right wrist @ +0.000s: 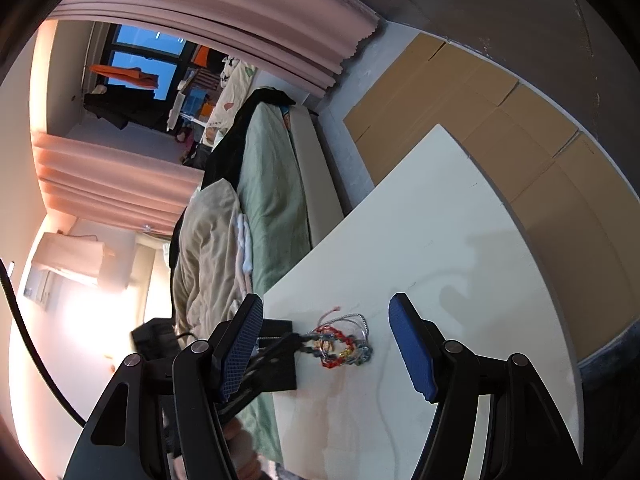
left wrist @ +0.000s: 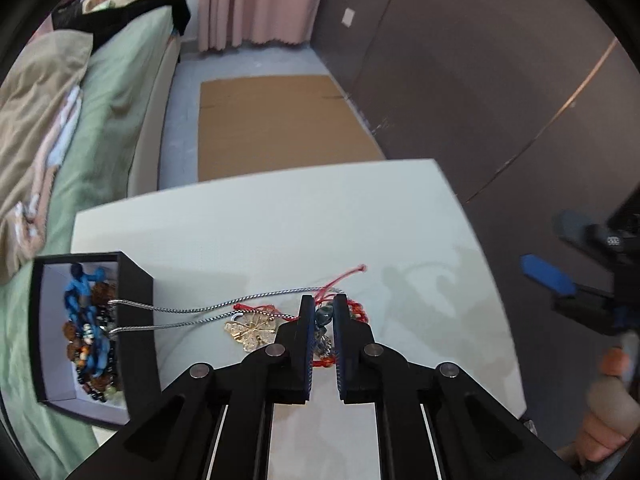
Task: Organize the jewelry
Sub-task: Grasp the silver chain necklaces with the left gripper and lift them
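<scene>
- Pinching a blue-green beaded bracelet [left wrist: 322, 322] at lower centre, our left gripper [left wrist: 323, 312] has its jaws nearly together.
- Our right gripper [right wrist: 326, 354] is spread wide.
- Left of the pile, we see the black jewelry box [left wrist: 136, 320] holding beads, with a silver cord [left wrist: 192, 312] trailing out.

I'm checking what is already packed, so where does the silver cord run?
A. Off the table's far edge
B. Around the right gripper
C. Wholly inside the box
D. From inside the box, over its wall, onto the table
D: the silver cord comes from the black box over its wall onto the white table.
</scene>
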Available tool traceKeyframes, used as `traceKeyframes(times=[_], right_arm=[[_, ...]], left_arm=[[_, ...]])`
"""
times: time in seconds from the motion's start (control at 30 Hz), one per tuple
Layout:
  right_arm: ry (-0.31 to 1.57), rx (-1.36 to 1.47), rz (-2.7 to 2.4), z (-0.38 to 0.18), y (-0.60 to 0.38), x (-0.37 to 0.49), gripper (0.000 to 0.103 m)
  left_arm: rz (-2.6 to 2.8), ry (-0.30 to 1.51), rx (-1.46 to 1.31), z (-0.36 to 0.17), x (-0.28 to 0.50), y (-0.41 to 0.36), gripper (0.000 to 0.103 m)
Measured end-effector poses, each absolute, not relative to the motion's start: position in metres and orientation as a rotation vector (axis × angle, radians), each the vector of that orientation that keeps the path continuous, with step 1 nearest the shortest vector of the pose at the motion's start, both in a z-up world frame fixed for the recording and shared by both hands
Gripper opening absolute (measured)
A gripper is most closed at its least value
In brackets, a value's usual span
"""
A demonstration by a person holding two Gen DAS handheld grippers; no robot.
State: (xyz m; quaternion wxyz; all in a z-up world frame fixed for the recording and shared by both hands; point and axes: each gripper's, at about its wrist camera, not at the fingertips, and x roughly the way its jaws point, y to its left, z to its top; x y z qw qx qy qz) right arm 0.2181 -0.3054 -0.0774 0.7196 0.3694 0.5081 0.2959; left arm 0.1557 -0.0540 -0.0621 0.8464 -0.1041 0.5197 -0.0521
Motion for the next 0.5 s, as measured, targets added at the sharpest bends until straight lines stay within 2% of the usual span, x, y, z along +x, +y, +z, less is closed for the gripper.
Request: traceKeyframes(times=[0.5], right_arm=[[1.151, 0.750, 0.669, -0.079, -0.284, 0.215, 0.067]], left_arm=[[-0.090, 0.950, -0.239, -0.002, 0.129, -0.030, 0.009]])
